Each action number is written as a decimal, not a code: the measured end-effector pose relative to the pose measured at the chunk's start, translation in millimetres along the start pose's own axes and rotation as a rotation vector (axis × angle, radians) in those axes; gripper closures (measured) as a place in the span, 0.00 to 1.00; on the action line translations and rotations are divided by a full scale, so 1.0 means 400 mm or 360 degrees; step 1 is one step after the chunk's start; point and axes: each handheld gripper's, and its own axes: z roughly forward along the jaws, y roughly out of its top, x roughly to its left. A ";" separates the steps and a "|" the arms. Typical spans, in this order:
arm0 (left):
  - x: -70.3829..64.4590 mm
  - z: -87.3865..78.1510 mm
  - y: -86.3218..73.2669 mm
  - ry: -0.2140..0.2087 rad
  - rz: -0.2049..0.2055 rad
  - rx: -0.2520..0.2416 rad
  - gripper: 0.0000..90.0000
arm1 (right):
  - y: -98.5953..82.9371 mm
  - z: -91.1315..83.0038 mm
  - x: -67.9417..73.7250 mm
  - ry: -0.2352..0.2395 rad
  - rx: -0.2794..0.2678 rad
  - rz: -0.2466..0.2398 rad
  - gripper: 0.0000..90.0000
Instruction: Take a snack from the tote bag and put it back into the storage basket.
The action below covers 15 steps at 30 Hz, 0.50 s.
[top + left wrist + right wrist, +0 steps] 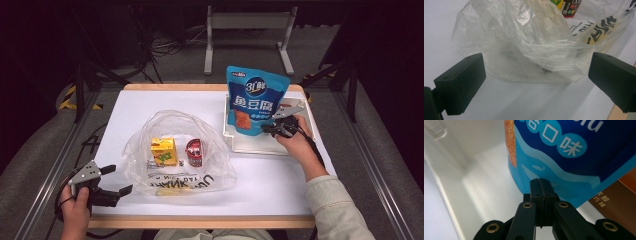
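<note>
Right tool (pixel 540 185) pinches blue pouch's (pixel 255 101) bottom edge above white tray (pixel 260 145)

tongs (pixel 541 185) pinched on blue pouch (pixel 564 152) bottom edge | over white tray (pixel 474 177)

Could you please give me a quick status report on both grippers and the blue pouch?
Right gripper shut on blue pouch, upright in white tray. Left gripper open, beside plastic bag. Nothing in the way.

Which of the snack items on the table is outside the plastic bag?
The blue pouch, standing in the white tray with the right claw pinched on its lower edge. The yellow carton and red can sit inside the bag.
</note>
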 end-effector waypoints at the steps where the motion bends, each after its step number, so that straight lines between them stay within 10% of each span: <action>1: 0.000 0.000 0.000 0.0000 0.0000 0.0000 0.02 | -0.001 0.001 -0.002 -0.0002 -0.0002 0.0010 1.00; 15: 0.001 -0.003 0.000 -0.0001 0.0000 -0.0003 0.02 | -0.001 -0.005 0.005 0.0032 -0.0019 0.0052 1.00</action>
